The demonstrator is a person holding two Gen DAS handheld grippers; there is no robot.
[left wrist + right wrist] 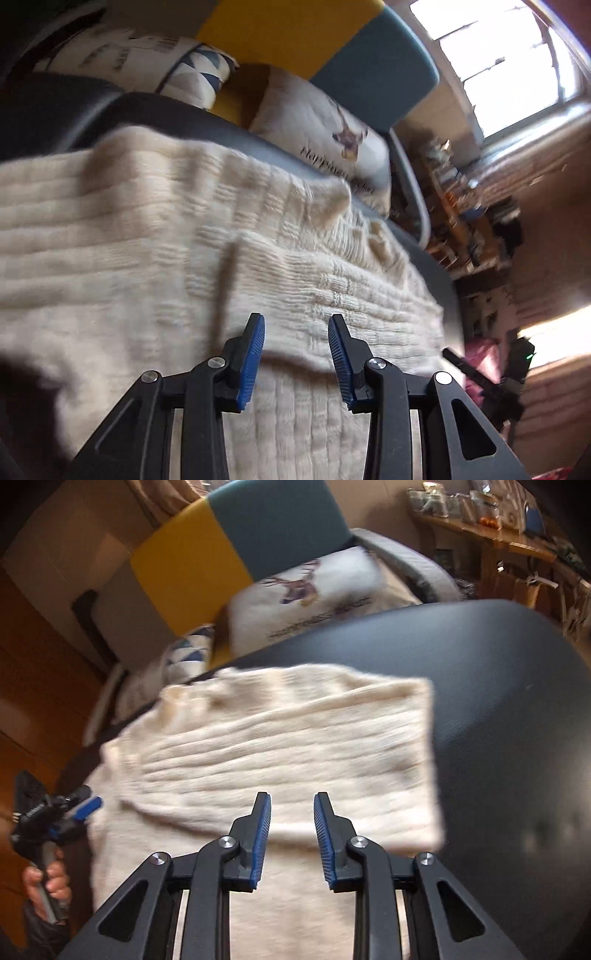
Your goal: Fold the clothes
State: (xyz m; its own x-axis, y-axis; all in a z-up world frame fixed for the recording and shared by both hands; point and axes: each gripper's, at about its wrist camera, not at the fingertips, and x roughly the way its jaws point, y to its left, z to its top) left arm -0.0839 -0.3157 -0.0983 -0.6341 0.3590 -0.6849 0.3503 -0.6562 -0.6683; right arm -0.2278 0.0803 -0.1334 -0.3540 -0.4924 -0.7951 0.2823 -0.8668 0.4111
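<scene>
A cream ribbed knit sweater (pixel 184 236) lies spread on a dark padded surface (pixel 55 110), with a folded layer whose edge runs across in front of the fingers. My left gripper (pixel 296 321) hovers open just above the knit, nothing between its blue pads. In the right wrist view the same sweater (pixel 280 738) shows a straight folded right edge on the dark surface (pixel 509 701). My right gripper (pixel 291 799) is open over the sweater's near part. The left gripper (pixel 79 810), held by a hand (pixel 48 882), sits at the sweater's left edge.
Printed cushions (pixel 332 140) and a yellow and teal chair back (pixel 332 44) stand behind the surface. A cluttered wooden shelf (pixel 491 528) is at the back right, a bright window (pixel 509 55) beyond. The dark surface is bare to the right of the sweater.
</scene>
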